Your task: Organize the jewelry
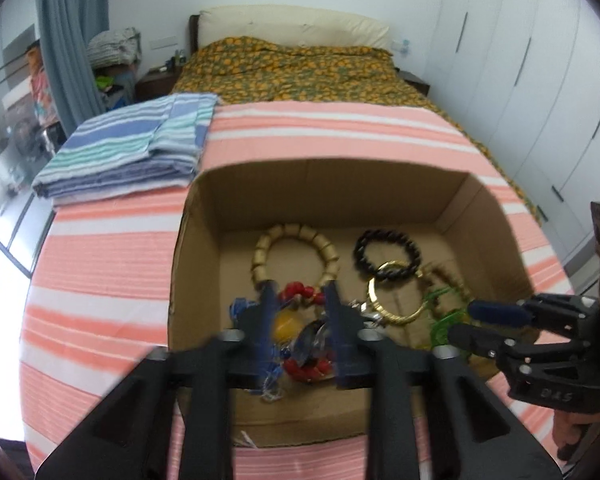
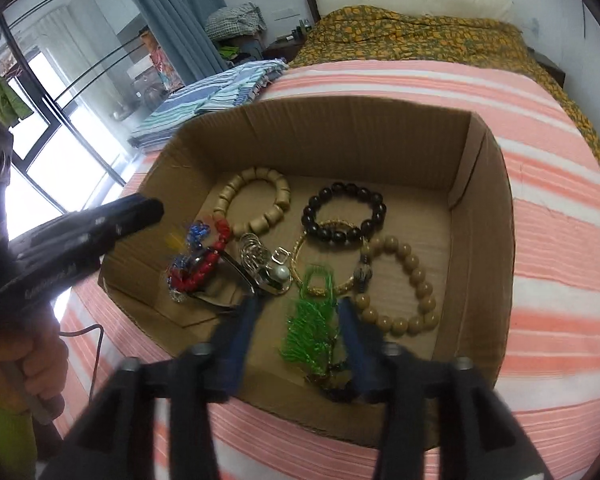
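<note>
An open cardboard box on a pink striped blanket holds several bracelets: a tan cylinder-bead one, a black bead one, a gold bangle, a round tan bead one, a red bead one and a green tassel. My left gripper is open above the red bracelet. My right gripper is open, its fingers straddling the green tassel; it also shows in the left wrist view.
The box sits on a bed with a pink and white striped blanket. Folded blue striped towels lie at the far left. A yellow patterned quilt covers the far bed. White wardrobes stand right, windows left.
</note>
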Tool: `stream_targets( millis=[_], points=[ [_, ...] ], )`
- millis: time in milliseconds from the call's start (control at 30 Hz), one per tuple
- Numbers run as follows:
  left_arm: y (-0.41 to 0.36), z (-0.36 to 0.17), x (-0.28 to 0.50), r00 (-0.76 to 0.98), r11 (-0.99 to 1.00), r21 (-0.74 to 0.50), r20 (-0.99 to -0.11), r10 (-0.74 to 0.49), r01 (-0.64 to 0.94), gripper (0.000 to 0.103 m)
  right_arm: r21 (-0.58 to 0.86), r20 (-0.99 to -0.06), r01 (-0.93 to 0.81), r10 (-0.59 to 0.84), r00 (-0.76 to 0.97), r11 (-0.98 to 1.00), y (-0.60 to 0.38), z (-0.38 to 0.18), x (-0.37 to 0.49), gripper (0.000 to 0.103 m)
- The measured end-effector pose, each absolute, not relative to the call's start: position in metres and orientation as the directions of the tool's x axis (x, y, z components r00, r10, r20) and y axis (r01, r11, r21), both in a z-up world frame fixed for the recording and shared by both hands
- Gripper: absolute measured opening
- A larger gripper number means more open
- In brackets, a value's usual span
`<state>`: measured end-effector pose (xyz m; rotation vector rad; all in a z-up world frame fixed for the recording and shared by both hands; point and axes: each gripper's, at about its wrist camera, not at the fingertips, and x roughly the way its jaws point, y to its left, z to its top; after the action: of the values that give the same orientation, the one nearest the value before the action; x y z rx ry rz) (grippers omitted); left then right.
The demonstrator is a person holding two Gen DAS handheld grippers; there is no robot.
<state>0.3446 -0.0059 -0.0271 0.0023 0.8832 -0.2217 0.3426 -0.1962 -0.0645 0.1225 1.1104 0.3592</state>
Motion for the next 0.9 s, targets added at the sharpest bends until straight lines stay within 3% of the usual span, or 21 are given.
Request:
stream_targets(
  millis=[33,67,200,333,467,633,767,900],
  points=[
    [-0.004,-0.030,0.344,0.619,0.979,-0.084,-0.764,-0.182,0.184,0.069,0.270,-0.853,-0.220,0.339,0.397,0.937,-0.197,-0.065,0.341,0.050],
    [-0.003,-0.030,0.341,0.630,0.981,-0.079,-0.757,-0.174,0.177,0.073,0.265,-0.853,-0.216,0.333,0.401,0.940,-0.200,-0.065,0.340,0.051],
    [-0.002,-0.027,0.331,0.640,0.983,-0.069,-0.751,-0.163,0.169,0.086,0.243,-0.841,-0.206,0.312,0.442,0.948,-0.204,-0.054,0.334,0.065],
    [-0.011,-0.015,0.314,0.692,0.990,0.002,-0.715,-0.098,0.142,0.099,0.197,-0.820,-0.218,0.283,0.498,0.956,-0.200,-0.034,0.325,0.068],
    [-0.020,0.004,0.292,0.756,0.991,0.096,-0.655,-0.011,0.097,0.102,0.136,-0.795,-0.241,0.251,0.553,0.961,-0.194,-0.012,0.310,0.073],
    [-0.022,0.028,0.271,0.797,0.990,0.132,-0.602,0.047,0.042,0.102,0.099,-0.754,-0.247,0.235,0.614,0.964,-0.190,0.013,0.291,0.083],
    [-0.022,0.041,0.250,0.823,0.989,0.147,-0.565,0.063,0.025,0.102,0.050,-0.738,-0.230,0.191,0.647,0.972,-0.187,0.025,0.276,0.084],
    [-0.019,0.045,0.239,0.804,0.993,0.107,-0.594,0.024,0.049,0.102,0.018,-0.713,-0.212,0.161,0.683,0.977,-0.181,0.033,0.265,0.084]
  ],
)
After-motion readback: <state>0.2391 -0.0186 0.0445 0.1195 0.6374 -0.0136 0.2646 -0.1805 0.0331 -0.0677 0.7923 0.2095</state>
